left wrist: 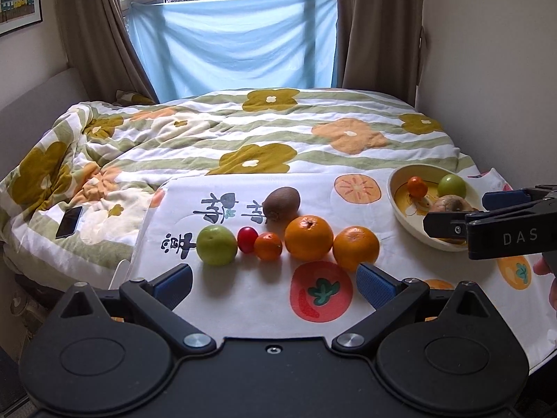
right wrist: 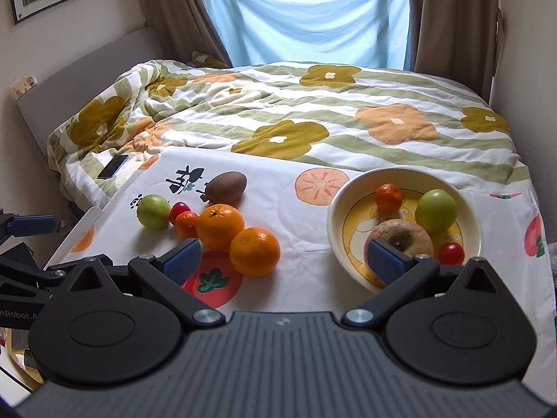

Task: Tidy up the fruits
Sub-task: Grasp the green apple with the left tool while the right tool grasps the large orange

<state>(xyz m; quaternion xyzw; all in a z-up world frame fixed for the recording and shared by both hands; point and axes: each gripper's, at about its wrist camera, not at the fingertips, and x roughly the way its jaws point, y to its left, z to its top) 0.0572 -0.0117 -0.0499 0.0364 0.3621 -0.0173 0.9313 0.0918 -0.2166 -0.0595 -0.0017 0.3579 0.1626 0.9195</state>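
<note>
On the printed cloth (left wrist: 243,299) lie a green apple (left wrist: 216,245), a cherry tomato (left wrist: 247,239), a small mandarin (left wrist: 267,246), two oranges (left wrist: 308,238) (left wrist: 355,248) and a kiwi (left wrist: 282,202). The cream bowl (right wrist: 336,216) at the right holds a mandarin (right wrist: 389,196), a green apple (right wrist: 436,210), a blemished apple (right wrist: 400,235) and a cherry tomato (right wrist: 451,253). My left gripper (left wrist: 275,284) is open, just short of the fruit row. My right gripper (right wrist: 283,259) is open too, with one finger over the bowl's near rim and nothing between its fingers.
The cloth covers a board at the foot of a bed with a flowered quilt (left wrist: 278,132). A black phone (left wrist: 69,222) lies on the quilt at the left. Walls close in on both sides, and a curtained window (left wrist: 236,45) stands behind.
</note>
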